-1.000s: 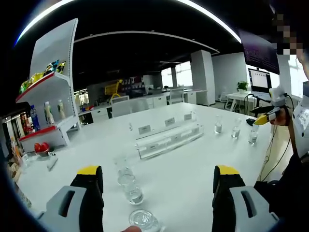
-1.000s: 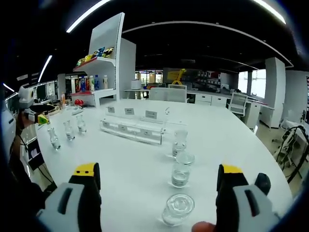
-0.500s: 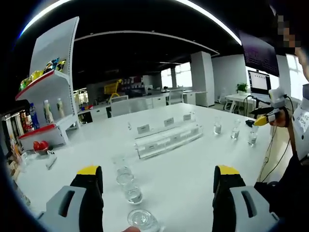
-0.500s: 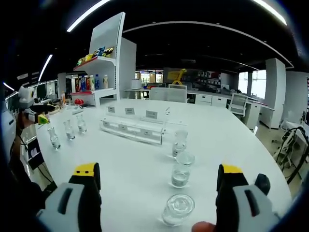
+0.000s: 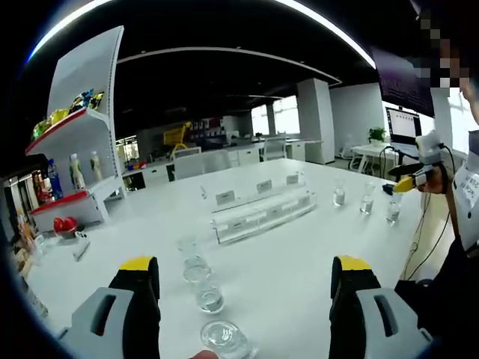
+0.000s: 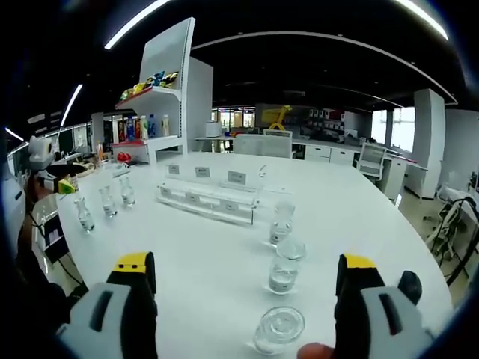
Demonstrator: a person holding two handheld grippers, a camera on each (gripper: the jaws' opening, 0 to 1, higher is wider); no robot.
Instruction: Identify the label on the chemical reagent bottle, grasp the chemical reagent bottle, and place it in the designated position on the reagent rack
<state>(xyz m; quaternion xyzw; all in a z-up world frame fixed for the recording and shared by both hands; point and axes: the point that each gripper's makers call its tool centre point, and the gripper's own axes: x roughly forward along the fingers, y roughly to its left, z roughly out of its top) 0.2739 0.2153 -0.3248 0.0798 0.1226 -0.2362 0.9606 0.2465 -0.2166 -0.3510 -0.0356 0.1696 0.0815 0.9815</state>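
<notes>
Both grippers hover above the white table (image 5: 299,254) with jaws spread wide and nothing between them: the left gripper (image 5: 245,277) in the left gripper view, the right gripper (image 6: 245,273) in the right gripper view. Nearest to the left gripper, a row of three clear reagent bottles (image 5: 209,298) runs away from the camera between its yellow-tipped jaws, the closest one seen almost from above. The right gripper view shows a similar row of three bottles (image 6: 283,273) lying between its jaws, nearer the right-hand one. Beyond these rows, near the middle of the table, sits the clear reagent rack (image 5: 262,213), long and low, with small label cards standing behind it; the right gripper view shows it too (image 6: 206,200). Three more bottles (image 5: 365,200) stand apart from the rack, at the table's edge. Farther off, a white shelf unit (image 6: 168,97) holds coloured bottles and packets, and office desks and chairs stand behind.
</notes>
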